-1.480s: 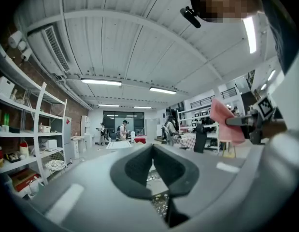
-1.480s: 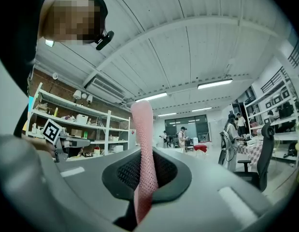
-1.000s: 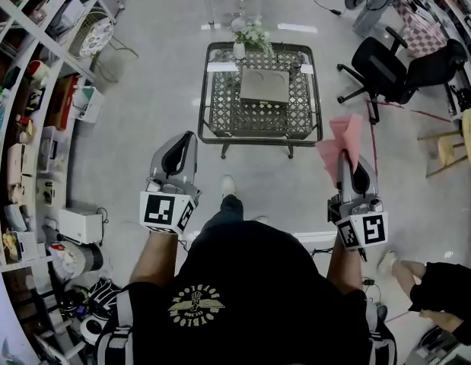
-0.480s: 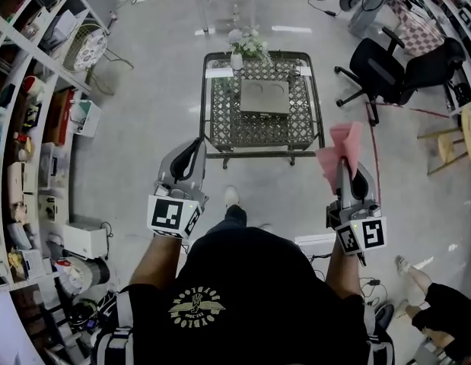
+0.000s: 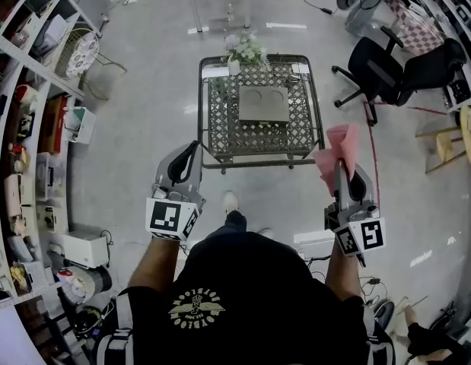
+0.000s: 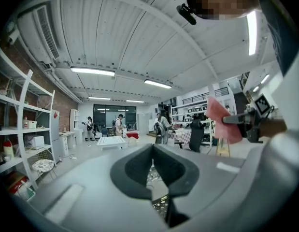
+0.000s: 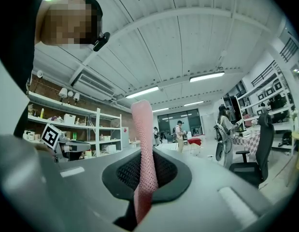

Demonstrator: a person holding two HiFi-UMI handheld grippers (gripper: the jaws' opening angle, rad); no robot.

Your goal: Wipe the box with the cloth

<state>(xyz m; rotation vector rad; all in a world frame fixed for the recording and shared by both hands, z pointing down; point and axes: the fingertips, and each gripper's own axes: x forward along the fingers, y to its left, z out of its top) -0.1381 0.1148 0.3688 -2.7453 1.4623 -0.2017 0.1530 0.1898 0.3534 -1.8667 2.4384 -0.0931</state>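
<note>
A flat grey box (image 5: 263, 103) lies on the metal lattice table (image 5: 220, 128) ahead of me on the floor. In the head view my right gripper (image 5: 340, 167) is held in the air short of the table's right corner, shut on a pink cloth (image 5: 338, 144) that stands up from its jaws. The right gripper view shows the cloth (image 7: 142, 129) pinched between the pads of the right gripper (image 7: 142, 166). To the left, my left gripper (image 5: 192, 149) hovers before the table's front edge. It (image 6: 152, 151) is shut with nothing in it.
A vase of flowers (image 5: 241, 50) stands at the table's far edge. Shelving (image 5: 30, 135) full of items lines the left side. A black office chair (image 5: 387, 65) and a wooden stool (image 5: 447, 139) stand to the right. A white appliance (image 5: 83, 247) sits on the floor by my left.
The view has advanced toward the table, which now sits lower in the frame. Both grippers keep their pose, the cloth still held. A person at lower right has nearly left the view.
</note>
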